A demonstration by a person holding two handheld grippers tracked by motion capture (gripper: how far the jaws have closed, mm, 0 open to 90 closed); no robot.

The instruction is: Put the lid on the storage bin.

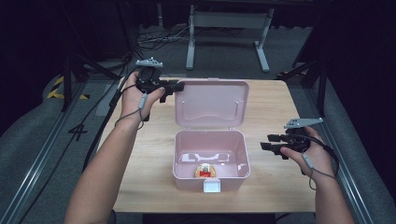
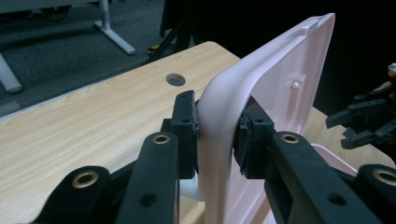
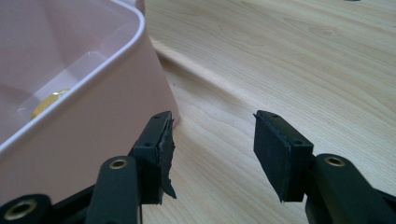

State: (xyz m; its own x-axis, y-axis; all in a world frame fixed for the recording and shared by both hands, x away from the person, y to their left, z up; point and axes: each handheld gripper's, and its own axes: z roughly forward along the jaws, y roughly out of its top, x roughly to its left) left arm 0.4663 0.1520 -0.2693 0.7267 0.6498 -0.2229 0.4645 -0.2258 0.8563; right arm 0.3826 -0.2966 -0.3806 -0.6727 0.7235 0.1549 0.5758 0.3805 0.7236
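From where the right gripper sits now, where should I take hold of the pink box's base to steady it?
Probably the base's right wall at the rim, coming in from the right. That wall is thin and upright with its top edge bare, and the right gripper already stands open beside it. The left gripper is clamped on the lid's edge, so that side is taken.

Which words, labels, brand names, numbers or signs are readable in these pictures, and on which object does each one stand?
"4": a dark figure on the grey floor left of the table, at in the high view.
Small item in the pink box: yellow and red, any print too small and blurred to read.
Pink lid, left gripper, right gripper: no text visible.
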